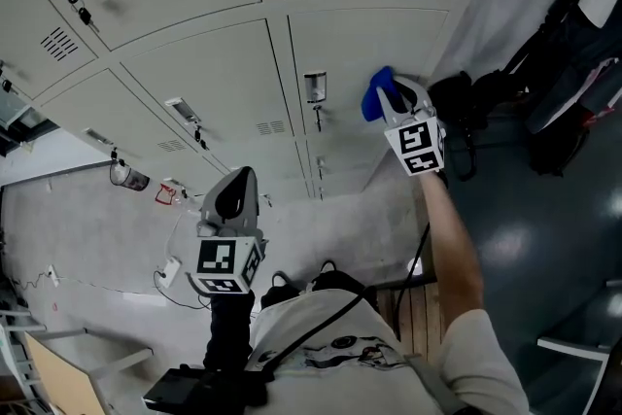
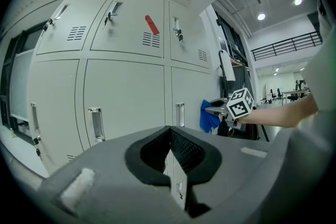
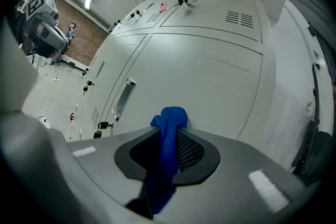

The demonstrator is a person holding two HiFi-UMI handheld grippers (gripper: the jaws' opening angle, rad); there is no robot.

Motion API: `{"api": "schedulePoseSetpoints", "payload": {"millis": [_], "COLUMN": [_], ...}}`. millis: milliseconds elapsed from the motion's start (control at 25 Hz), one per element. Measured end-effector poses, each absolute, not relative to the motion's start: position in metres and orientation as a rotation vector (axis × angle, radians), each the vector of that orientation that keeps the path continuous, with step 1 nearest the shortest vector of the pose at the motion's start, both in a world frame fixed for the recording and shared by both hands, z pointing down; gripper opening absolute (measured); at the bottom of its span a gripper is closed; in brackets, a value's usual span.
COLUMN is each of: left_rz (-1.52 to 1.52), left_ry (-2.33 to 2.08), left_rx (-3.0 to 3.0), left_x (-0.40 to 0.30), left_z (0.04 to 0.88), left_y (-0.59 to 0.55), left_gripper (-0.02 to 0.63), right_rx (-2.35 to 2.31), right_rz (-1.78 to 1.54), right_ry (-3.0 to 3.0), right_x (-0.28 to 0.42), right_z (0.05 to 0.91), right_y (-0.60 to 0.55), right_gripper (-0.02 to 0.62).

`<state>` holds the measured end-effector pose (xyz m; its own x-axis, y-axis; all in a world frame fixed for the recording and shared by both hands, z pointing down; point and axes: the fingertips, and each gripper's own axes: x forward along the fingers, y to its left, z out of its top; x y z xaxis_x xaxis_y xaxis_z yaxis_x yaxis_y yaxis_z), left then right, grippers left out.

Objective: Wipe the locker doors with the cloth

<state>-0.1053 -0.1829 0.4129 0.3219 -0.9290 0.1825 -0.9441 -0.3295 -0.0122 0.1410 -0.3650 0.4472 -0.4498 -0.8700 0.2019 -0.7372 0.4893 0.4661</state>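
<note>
Right gripper [image 1: 393, 104] clamped on blue cloth [image 1: 375, 98], just beside the handle [image 1: 315, 88] of the locker door [image 1: 374, 44]; I judge wiping underway. Left gripper [image 1: 236, 196] closed, empty, well off that handle. Next: sweep across, keeping contact.

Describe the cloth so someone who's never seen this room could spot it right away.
Find the wall of pale grey lockers, then the door in its right-end column that the right gripper reaches toward. The cloth is bunched between that gripper's jaws, the only bright blue thing against the grey metal.
</note>
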Motion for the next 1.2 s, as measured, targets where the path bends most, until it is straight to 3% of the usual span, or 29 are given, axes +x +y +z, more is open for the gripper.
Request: {"api": "schedulePoseSetpoints", "payload": {"millis": [320,520,840,1200], "left_rz": [0.247,0.254,0.268,0.281], "left_ry": [-1.735,-1.731,-1.757,-1.804], "left_rx": [2.49,2.49,2.476,2.43], "left_x": [-0.097,-0.095,-0.101,-0.12], "left_z": [0.414,0.416,0.415,0.417], "left_y": [-0.185,-0.185,-0.179,-0.173], "left_gripper": [-0.008,-0.008,-0.008,-0.008], "right_rx": [1.409,1.295,1.034,0.994], "right_rz": [-0.465,-0.525,-0.433,-0.379], "right_ry": [-2.246,-2.405,-2.483,-2.487], "right_x": [0.184,0.132,0.028,0.01], "right_z": [0.439,0.423,0.496,0.518], "right_y": [-0.363,-0.333,-0.321,-0.341], "right_gripper": [0.064,0.064,0.064,0.063]}}
